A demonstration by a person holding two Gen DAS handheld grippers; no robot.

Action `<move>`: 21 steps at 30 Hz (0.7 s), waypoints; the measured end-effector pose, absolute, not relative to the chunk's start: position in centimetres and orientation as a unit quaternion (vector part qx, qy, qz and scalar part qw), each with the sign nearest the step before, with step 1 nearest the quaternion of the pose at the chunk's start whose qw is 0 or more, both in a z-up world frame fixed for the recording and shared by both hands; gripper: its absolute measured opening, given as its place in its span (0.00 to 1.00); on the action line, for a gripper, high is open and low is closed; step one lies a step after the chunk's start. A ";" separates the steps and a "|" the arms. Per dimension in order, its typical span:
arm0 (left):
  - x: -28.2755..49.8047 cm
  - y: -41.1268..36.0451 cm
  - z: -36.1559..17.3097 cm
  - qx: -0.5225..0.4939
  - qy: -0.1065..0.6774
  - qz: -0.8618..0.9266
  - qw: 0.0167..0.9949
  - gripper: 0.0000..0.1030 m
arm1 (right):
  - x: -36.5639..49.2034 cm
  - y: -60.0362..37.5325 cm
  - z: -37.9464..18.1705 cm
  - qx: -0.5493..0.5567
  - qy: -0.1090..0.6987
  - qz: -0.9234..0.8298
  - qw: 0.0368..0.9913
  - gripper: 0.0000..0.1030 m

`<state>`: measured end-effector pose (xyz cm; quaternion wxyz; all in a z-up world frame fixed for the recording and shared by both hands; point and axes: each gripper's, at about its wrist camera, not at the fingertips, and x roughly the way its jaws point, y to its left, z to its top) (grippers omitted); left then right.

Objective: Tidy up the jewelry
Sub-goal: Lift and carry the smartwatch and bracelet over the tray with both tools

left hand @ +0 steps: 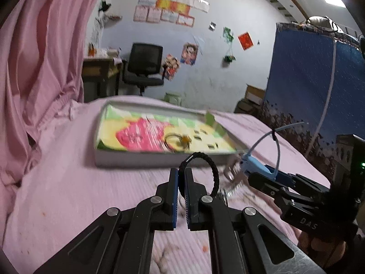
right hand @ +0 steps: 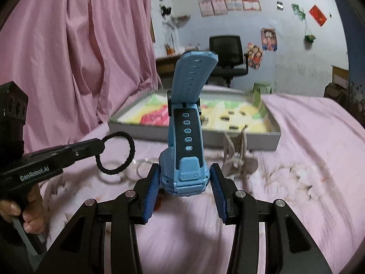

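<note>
Pink ribbed cotton covers the bed (right hand: 308, 137) on which everything lies, and a pink curtain (right hand: 75, 52) hangs along its far left side. Two hand-held grippers are up over the sheet, each carrying one piece.

The left gripper (left hand: 181, 171) has its blue-padded jaws pressed together on one black braided cord bracelet (left hand: 213, 171); the loop stands on edge, rising from between the fingertips and curving to the right, clear of the bed. In the right wrist view the same bracelet (right hand: 118, 153) hangs as a ring off the tip of the left gripper (right hand: 100, 146), with a hand (right hand: 27, 214) on the grip below.

The right gripper (right hand: 184, 178) holds its jaws partly apart, clamped on the case of one light blue plastic children's watch (right hand: 184, 150). The watch's long axis runs away from the camera and upward: the lower strap with its five oval holes rises straight up from the case, and the free strap end stands tall above it, tipping slightly right. From the left wrist view the watch (left hand: 253, 166) points left toward the tray, its thin strap arching up.

One shallow grey rectangular tray (right hand: 228, 139), lined with green, yellow and pink printed paper, sits beyond both grippers. In it lie a thin dark ring-shaped piece with a gold charm (left hand: 178, 140) and several small dark items too blurred to count.

On the sheet between tray and grippers rest one beige claw hair clip (right hand: 237, 157) and at least two clear ring bangles (right hand: 141, 169).
</note>
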<state>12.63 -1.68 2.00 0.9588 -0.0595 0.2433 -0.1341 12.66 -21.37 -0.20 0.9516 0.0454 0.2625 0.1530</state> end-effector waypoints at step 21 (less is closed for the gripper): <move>21.5 -0.9 4.8 -0.024 0.148 -0.024 0.988 0.05 | 21.4 -19.2 4.9 0.065 0.186 0.124 0.972 0.39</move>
